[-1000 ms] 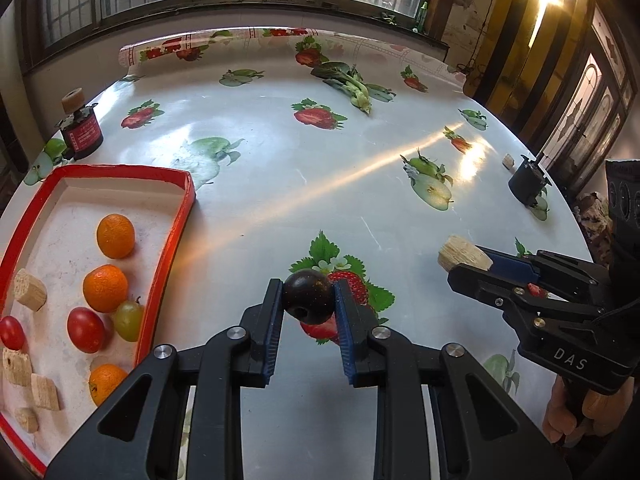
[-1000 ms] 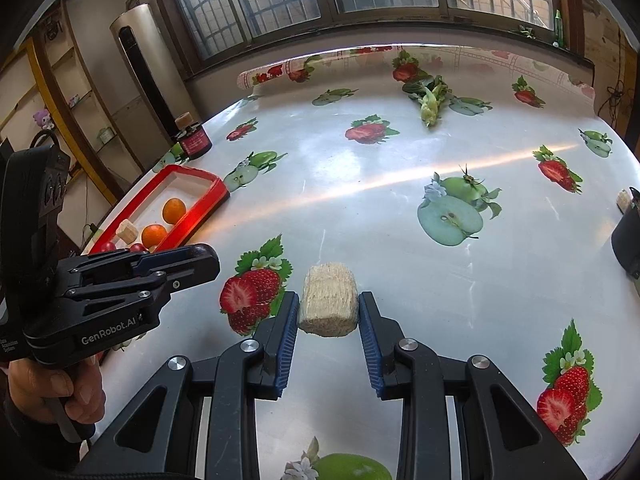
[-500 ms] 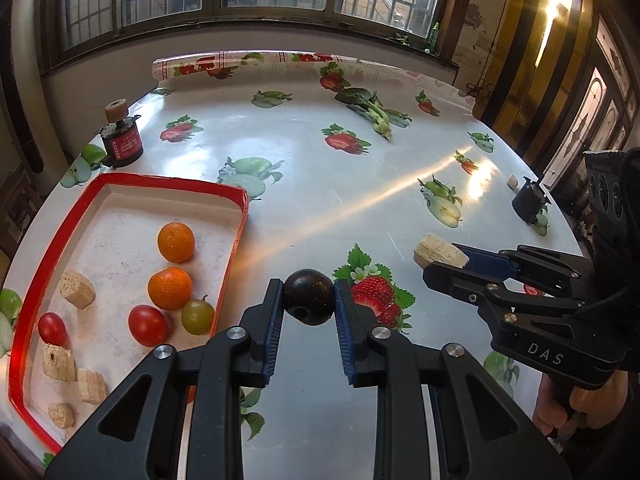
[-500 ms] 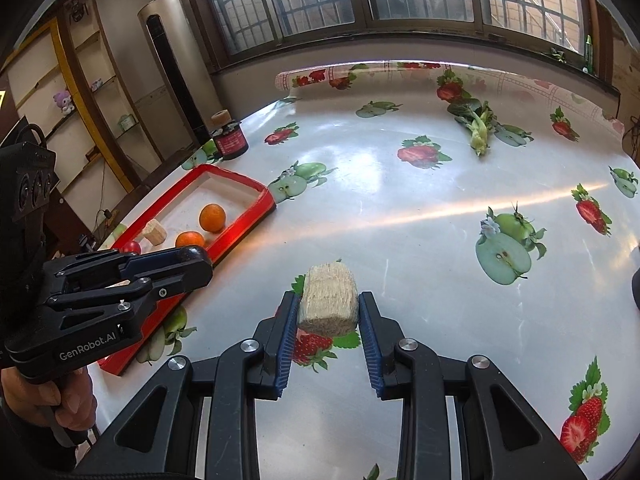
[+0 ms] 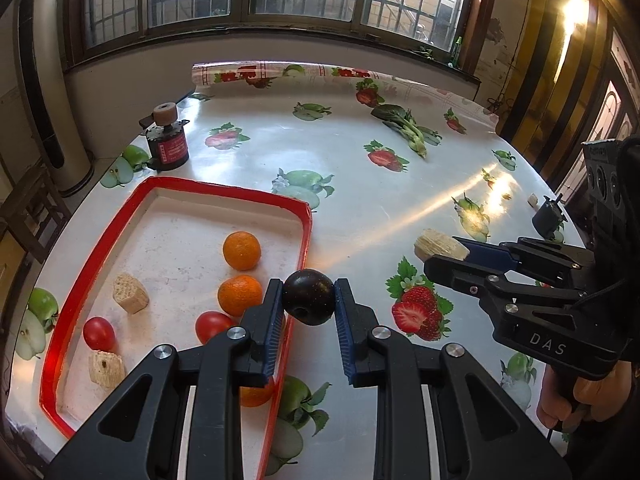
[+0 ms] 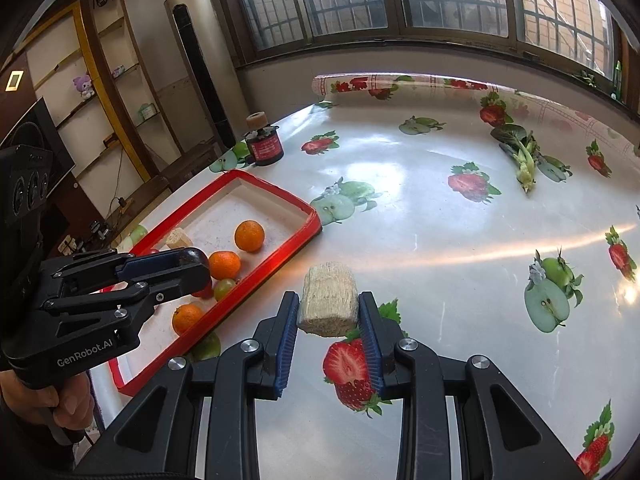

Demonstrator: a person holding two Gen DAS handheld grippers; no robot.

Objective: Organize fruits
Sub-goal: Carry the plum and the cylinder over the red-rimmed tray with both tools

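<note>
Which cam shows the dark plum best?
Left wrist. The dark plum sits centre frame, clamped between the left tool fingers, just over the red tray rim. In the right wrist view only a dark sliver shows behind the left tool's fingers.

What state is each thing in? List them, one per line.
Left gripper: shut on the plum, held above the tray's right rim.
Right gripper: shut on the block, held off the table.
Tray: flat on the table, holding oranges, tomatoes, a grape and other blocks.
Jar: upright, stoppered.
Greens: lying on the table.
</note>
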